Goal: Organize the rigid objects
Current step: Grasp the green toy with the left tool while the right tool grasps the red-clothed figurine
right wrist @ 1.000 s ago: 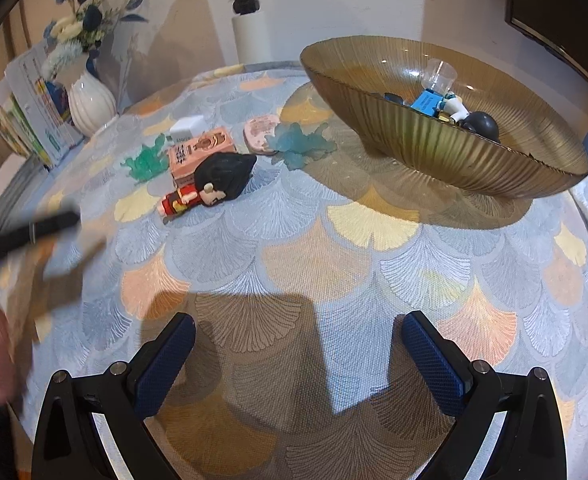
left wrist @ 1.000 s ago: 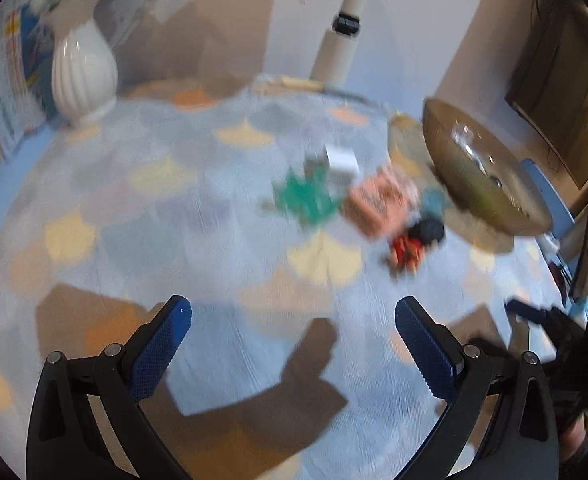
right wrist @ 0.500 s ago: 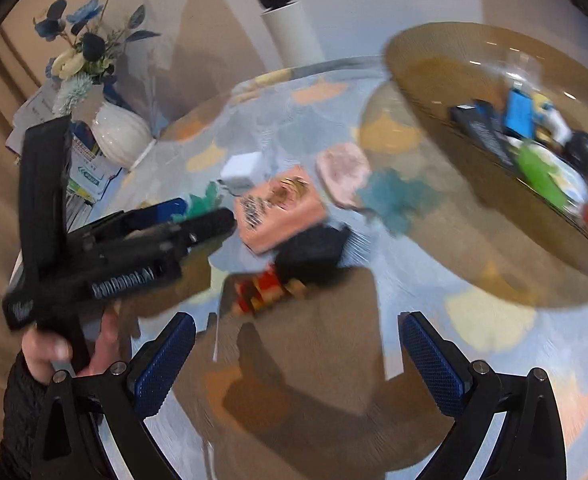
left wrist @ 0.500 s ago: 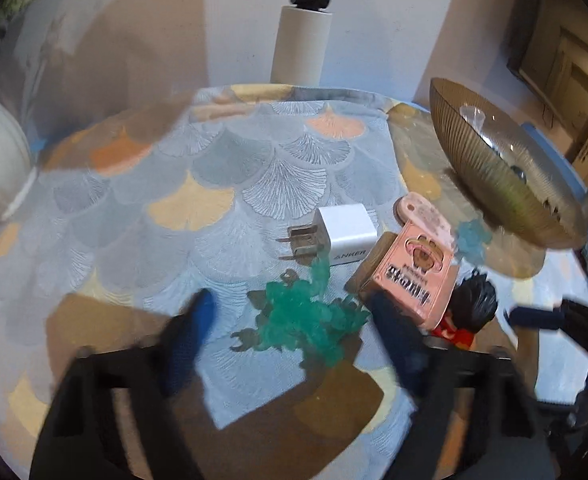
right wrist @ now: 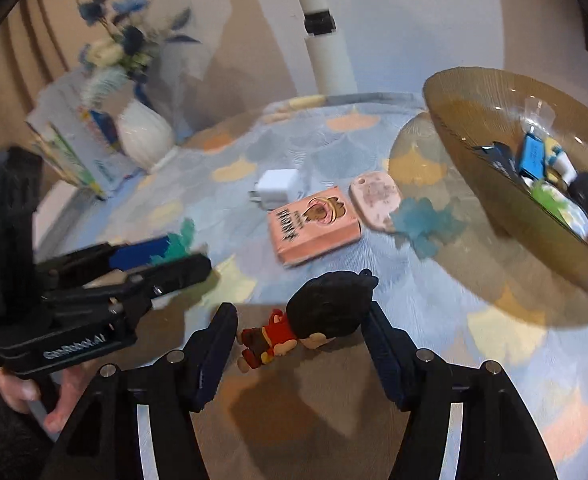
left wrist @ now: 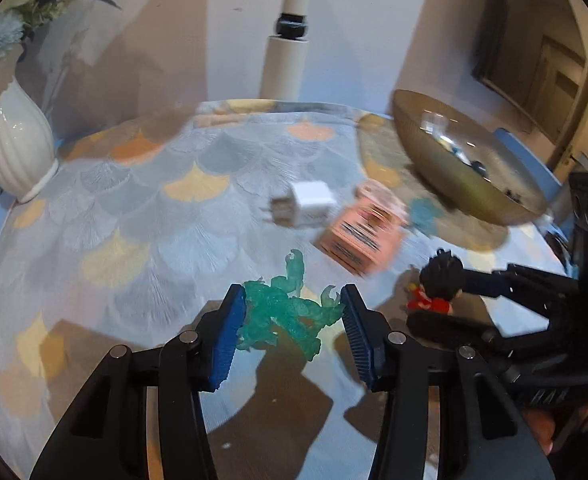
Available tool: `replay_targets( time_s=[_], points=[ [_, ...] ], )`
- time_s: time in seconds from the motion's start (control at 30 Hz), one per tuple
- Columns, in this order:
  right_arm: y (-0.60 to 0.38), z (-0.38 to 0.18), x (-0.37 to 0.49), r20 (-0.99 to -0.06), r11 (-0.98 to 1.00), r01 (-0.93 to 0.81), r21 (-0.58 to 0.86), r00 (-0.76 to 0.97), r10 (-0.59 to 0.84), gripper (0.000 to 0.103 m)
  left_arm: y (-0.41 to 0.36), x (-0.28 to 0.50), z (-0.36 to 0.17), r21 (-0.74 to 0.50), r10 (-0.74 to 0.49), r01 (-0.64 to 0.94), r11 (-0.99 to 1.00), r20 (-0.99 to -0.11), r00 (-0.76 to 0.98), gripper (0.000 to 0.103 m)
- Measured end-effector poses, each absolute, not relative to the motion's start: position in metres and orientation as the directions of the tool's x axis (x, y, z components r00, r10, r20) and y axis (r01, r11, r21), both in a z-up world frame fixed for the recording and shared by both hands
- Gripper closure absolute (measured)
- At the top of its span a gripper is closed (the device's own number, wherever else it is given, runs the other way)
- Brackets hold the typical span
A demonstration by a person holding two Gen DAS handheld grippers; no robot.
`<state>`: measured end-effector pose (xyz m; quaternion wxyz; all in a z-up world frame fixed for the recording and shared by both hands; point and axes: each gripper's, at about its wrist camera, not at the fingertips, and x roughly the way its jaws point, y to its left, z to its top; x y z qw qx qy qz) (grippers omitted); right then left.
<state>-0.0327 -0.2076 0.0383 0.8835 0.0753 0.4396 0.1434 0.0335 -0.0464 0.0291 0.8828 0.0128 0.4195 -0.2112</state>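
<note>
Both hand-held grippers have come in over the toys since a second ago, and their jaws, then spread wide over bare cloth, now bracket one toy each.

Taking the pink box (right wrist: 313, 226) as landmark: the worktop (left wrist: 142, 208) beyond it and off toward the white vase (left wrist: 16, 148) lies open, with its curved rim running behind the vase. On the box's other side the amber glass bowl (right wrist: 493, 200) crowds the room, already carrying several small things. A white charger (right wrist: 278, 188) sits just behind the box, a pale pink oval tag (right wrist: 375, 194) touches its bowl-side corner, and a blue translucent splash piece (right wrist: 427, 222) lies between the box and the bowl.

In front of the box, on the vase side, lies the green translucent splash piece (left wrist: 286, 316), spiky and glassy. The left hand-held gripper (left wrist: 290, 332) is closing around it; the blue pads flank it closely, but whether they press on it I cannot tell.

In front of the box, on the bowl side, lies the small figure (right wrist: 313, 322), on its side, black spiky hair, red shirt. The right hand-held gripper (right wrist: 299, 350) is closing about it, with a gap visible at the feet side.
</note>
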Motion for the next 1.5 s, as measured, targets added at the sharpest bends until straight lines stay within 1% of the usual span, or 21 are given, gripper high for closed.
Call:
replay_targets(
  time_s=[0.07, 0.17, 0.23, 0.33, 0.37, 0.43, 0.53, 0.67, 0.8, 0.9, 1.0, 1.03, 1.07, 1.2, 1.23, 1.3, 1.33, 1.37, 1.5],
  points=[
    [-0.213, 0.043, -0.054, -0.749, 0.939, -0.230, 0.257, 0.566, 0.344, 0.040, -0.047, 0.020, 0.030, -0.164, -0.382, 0.404, 0.900, -0.742, 0.550, 0.057],
    [-0.217, 0.044, -0.077, -0.769, 0.951, -0.254, 0.177, 0.567, 0.294, 0.040, -0.054, 0.002, 0.027, -0.184, -0.411, 0.431, 0.883, -0.745, 0.524, 0.057],
    [-0.220, 0.042, -0.087, -0.790, 0.951, -0.270, 0.152, 0.545, 0.280, 0.040, -0.062, -0.007, 0.022, -0.184, -0.416, 0.442, 0.878, -0.751, 0.514, 0.057],
    [-0.225, 0.033, -0.093, -0.836, 0.950, -0.293, 0.105, 0.491, 0.244, 0.039, -0.071, -0.014, 0.019, -0.170, -0.411, 0.455, 0.874, -0.757, 0.507, 0.055],
    [-0.228, 0.030, -0.096, -0.851, 0.952, -0.295, 0.082, 0.476, 0.221, 0.036, -0.073, -0.016, 0.018, -0.152, -0.401, 0.459, 0.875, -0.759, 0.513, 0.055],
    [-0.236, 0.031, -0.105, -0.850, 0.955, -0.288, 0.071, 0.483, 0.209, 0.035, -0.076, -0.016, 0.011, -0.119, -0.369, 0.455, 0.882, -0.776, 0.511, 0.054],
    [-0.262, 0.039, -0.119, -0.830, 0.974, -0.209, 0.086, 0.525, 0.186, 0.030, -0.074, -0.022, 0.011, -0.109, -0.365, 0.454, 0.884, -0.767, 0.527, 0.054],
    [-0.289, 0.044, -0.135, -0.819, 0.991, -0.081, 0.110, 0.558, 0.136, 0.030, -0.081, -0.024, 0.010, -0.062, -0.333, 0.458, 0.887, -0.771, 0.543, 0.054],
    [-0.285, 0.043, -0.146, -0.797, 0.972, -0.091, 0.217, 0.558, 0.230, 0.030, -0.082, -0.027, 0.011, -0.045, -0.328, 0.461, 0.886, -0.765, 0.555, 0.054],
    [-0.265, 0.036, -0.141, -0.803, 0.959, -0.113, 0.259, 0.527, 0.279, 0.030, -0.080, -0.027, 0.012, -0.053, -0.334, 0.458, 0.887, -0.758, 0.560, 0.054],
    [-0.249, 0.030, -0.131, -0.803, 0.974, -0.080, 0.211, 0.555, 0.220, 0.019, -0.080, -0.028, 0.012, -0.046, -0.334, 0.463, 0.885, -0.756, 0.562, 0.054],
    [-0.246, 0.027, -0.127, -0.797, 0.976, -0.055, 0.208, 0.568, 0.202, 0.014, -0.081, -0.028, 0.012, -0.042, -0.332, 0.465, 0.884, -0.755, 0.565, 0.054],
    [-0.244, 0.026, -0.127, -0.788, 0.977, -0.036, 0.210, 0.585, 0.191, 0.010, -0.081, -0.029, 0.012, -0.039, -0.331, 0.465, 0.885, -0.754, 0.567, 0.054],
    [-0.237, 0.027, -0.119, -0.800, 0.984, 0.011, 0.179, 0.583, 0.139, 0.011, -0.081, -0.029, 0.012, -0.047, -0.336, 0.466, 0.884, -0.756, 0.562, 0.054],
    [-0.240, 0.028, -0.118, -0.802, 0.983, 0.023, 0.182, 0.582, 0.135, 0.015, -0.081, -0.028, 0.012, -0.051, -0.339, 0.466, 0.883, -0.756, 0.560, 0.054],
    [-0.244, 0.030, -0.115, -0.805, 0.985, 0.050, 0.163, 0.584, 0.104, 0.033, -0.081, -0.028, 0.012, -0.053, -0.342, 0.470, 0.881, -0.757, 0.557, 0.054],
    [-0.246, 0.031, -0.114, -0.805, 0.989, 0.062, 0.136, 0.589, 0.073, 0.052, -0.082, -0.029, 0.012, -0.053, -0.344, 0.473, 0.879, -0.757, 0.556, 0.054],
    [-0.248, 0.030, -0.113, -0.802, 0.991, 0.073, 0.108, 0.596, 0.043, 0.068, -0.082, -0.029, 0.012, -0.054, -0.349, 0.478, 0.877, -0.755, 0.555, 0.054],
    [-0.258, 0.030, -0.118, -0.785, 0.989, 0.046, 0.141, 0.614, 0.083, 0.068, -0.085, -0.031, 0.012, -0.047, -0.349, 0.486, 0.873, -0.755, 0.555, 0.056]
  ],
)
